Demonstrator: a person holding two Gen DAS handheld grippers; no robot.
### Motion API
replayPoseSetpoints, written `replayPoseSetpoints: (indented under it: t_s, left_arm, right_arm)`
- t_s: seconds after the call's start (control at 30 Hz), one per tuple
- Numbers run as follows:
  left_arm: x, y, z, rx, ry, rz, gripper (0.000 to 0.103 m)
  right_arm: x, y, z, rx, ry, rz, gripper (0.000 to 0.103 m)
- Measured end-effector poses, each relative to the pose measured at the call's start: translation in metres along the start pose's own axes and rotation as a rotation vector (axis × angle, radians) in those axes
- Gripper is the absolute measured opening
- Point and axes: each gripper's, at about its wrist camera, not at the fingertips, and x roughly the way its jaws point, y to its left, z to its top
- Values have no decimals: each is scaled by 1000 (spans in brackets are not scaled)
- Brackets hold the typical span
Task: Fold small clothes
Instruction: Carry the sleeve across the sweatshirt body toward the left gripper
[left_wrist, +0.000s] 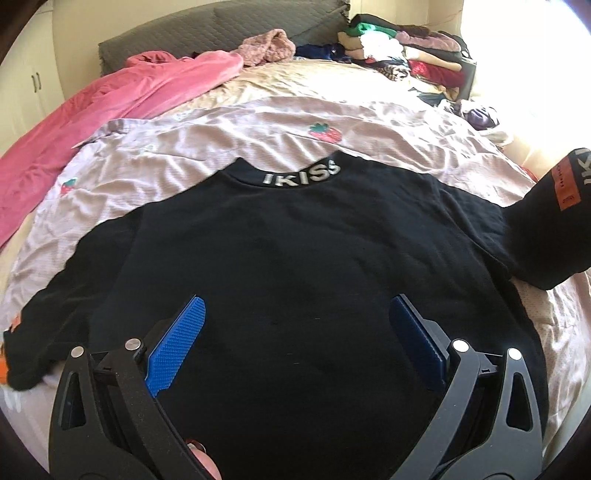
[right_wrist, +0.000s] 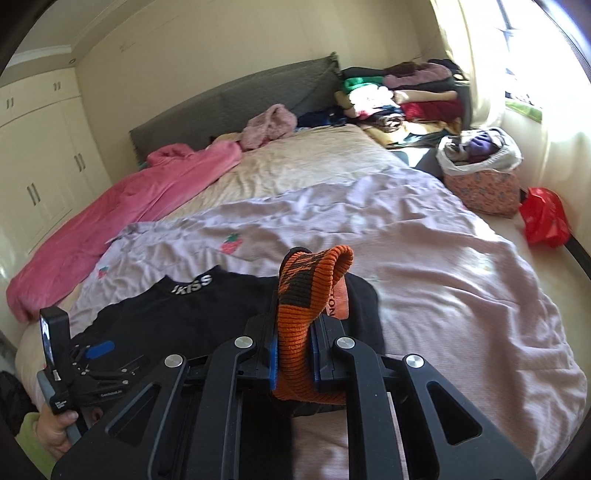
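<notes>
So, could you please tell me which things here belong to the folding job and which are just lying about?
In the job: black top; its orange cuff, clamped in the right gripper; left gripper, open.

Lying about: pink blanket; clothes pile; floral basket; red bag.

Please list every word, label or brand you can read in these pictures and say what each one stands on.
"IKISS": white letters on the collar of the black sweater.
"IK", cut off by the frame: lifted sleeve.
"NO", partly hidden: orange patch by the cuff in the right gripper.
Patch small print and left gripper labels: unreadable.
</notes>
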Motion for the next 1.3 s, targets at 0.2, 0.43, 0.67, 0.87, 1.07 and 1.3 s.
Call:
replayPoseSetpoints:
  t_s: [0.2, 0.43, 0.67, 0.87, 1.07, 1.3]
  left_arm:
    - [-5, 35, 0, -72, 4, 7, 94]
    - [-15, 84, 2, -158, -26, 56, 94]
    - [-18, 108, 3, -190, -39, 96, 94]
    - [-18, 130, 2, -228, -41, 138, 94]
    - [-12, 153, -2, -295, -18, 136, 94]
    - [-10, 160, -3, -323, -13, 120, 94]
  right_arm:
    - [21, 35, 8, -29, 39, 39, 12]
    - [43, 68, 18, -25, 66, 98, 12]
    - [58, 104, 20, -72, 98, 135, 12]
    - [74, 133, 19, -117, 120, 149, 12]
    - [98, 158, 19, -129, 165, 171, 12]
    - [117, 181, 21, -142, 191, 191, 12]
